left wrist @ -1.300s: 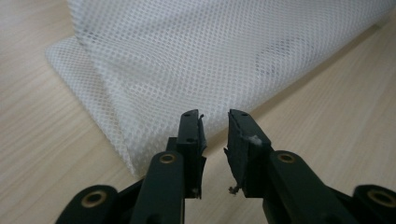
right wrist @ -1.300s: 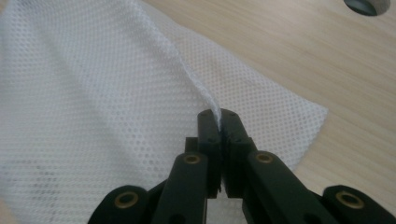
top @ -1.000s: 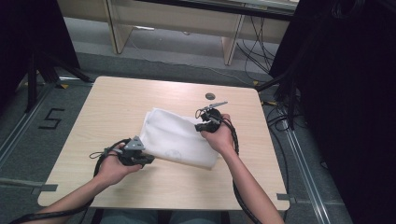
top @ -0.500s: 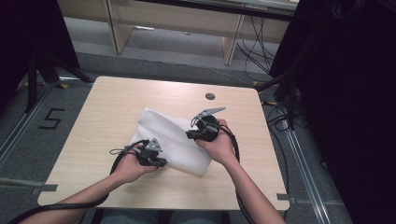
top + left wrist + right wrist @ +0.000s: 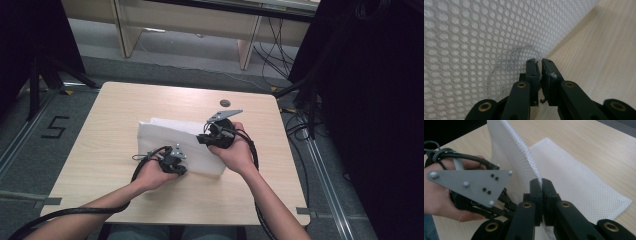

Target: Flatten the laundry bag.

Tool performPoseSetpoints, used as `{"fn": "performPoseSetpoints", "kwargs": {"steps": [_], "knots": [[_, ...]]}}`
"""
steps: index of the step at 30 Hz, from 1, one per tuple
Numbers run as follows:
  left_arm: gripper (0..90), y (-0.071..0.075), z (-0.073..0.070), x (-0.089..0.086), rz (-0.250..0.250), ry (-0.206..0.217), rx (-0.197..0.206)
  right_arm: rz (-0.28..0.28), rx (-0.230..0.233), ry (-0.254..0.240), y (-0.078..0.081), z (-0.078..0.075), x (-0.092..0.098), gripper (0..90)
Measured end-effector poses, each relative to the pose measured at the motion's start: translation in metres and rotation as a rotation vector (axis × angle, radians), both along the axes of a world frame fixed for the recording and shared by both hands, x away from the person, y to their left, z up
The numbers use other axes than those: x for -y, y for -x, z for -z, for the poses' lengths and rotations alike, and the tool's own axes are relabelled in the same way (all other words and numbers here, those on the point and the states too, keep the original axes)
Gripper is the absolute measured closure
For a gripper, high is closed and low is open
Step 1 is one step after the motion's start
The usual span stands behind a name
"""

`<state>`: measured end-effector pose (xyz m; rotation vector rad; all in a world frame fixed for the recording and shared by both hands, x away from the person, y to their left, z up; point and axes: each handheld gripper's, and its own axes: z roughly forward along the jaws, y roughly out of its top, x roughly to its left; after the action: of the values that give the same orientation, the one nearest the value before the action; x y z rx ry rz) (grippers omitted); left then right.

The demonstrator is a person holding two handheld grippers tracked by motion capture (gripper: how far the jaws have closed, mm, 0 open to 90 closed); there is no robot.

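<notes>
On the wooden tabletop (image 5: 115, 115) lies my white mesh cloth (image 5: 165, 135). My left gripper (image 5: 539, 65) pinches its near edge tight. My right gripper (image 5: 541, 185) pinches another edge, lifted up.

My table (image 5: 125, 107) is pale wood with rounded corners, and I place everything else from it. Near its far edge, right of the middle, a small dark round disc (image 5: 225, 103) lies flat on the wood. Off the table's left side a number five (image 5: 55, 127) is marked on the grey floor. Beyond the far edge stands a light wooden bench (image 5: 190, 22), and thin cables (image 5: 270, 40) hang down by its right leg. A black stand (image 5: 42, 70) rises left of the table.
</notes>
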<state>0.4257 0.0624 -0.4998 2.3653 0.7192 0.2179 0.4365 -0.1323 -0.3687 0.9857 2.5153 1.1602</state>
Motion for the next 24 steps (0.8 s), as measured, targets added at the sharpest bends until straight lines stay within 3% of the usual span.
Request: {"fn": "performPoseSetpoints", "kwargs": {"steps": [1, 3, 6, 8, 10, 12, 14, 17, 19, 24], "knots": [[82.4, 0.001, -0.002, -0.002, -0.001, 0.004, 0.004, -0.007, -0.017, 0.032, 0.001, -0.002, 0.002, 89.1], [82.1, 0.003, -0.009, -0.012, 0.017, -0.018, 0.025, -0.017, -0.015, 0.027, 0.005, 0.002, 0.002, 89.0], [80.5, 0.010, -0.021, -0.035, 0.000, -0.006, 0.042, -0.033, -0.028, 0.047, 0.014, 0.007, 0.002, 88.9], [80.0, 0.016, -0.026, -0.055, -0.031, 0.021, 0.047, -0.054, -0.015, 0.049, 0.014, 0.009, 0.002, 88.9], [78.1, 0.025, -0.028, -0.078, -0.070, 0.058, 0.036, -0.061, -0.033, 0.040, 0.022, 0.013, 0.000, 88.7], [76.4, 0.035, -0.025, -0.099, -0.125, 0.124, 0.012, -0.070, -0.028, 0.039, 0.025, 0.015, -0.001, 88.6], [75.2, 0.045, -0.020, -0.119, -0.160, 0.143, 0.008, -0.078, -0.018, 0.042, 0.028, 0.018, -0.002, 88.5], [74.2, 0.059, -0.016, -0.136, -0.195, 0.155, -0.017, -0.082, -0.018, 0.056, 0.033, 0.022, -0.003, 88.4], [72.6, 0.065, -0.020, -0.144, -0.200, 0.163, -0.004, -0.093, -0.018, 0.060, 0.037, 0.023, -0.004, 88.4], [65.7, 0.071, -0.025, -0.161, -0.227, 0.107, 0.062, -0.108, -0.038, 0.071, 0.048, 0.030, -0.006, 88.4]]}}
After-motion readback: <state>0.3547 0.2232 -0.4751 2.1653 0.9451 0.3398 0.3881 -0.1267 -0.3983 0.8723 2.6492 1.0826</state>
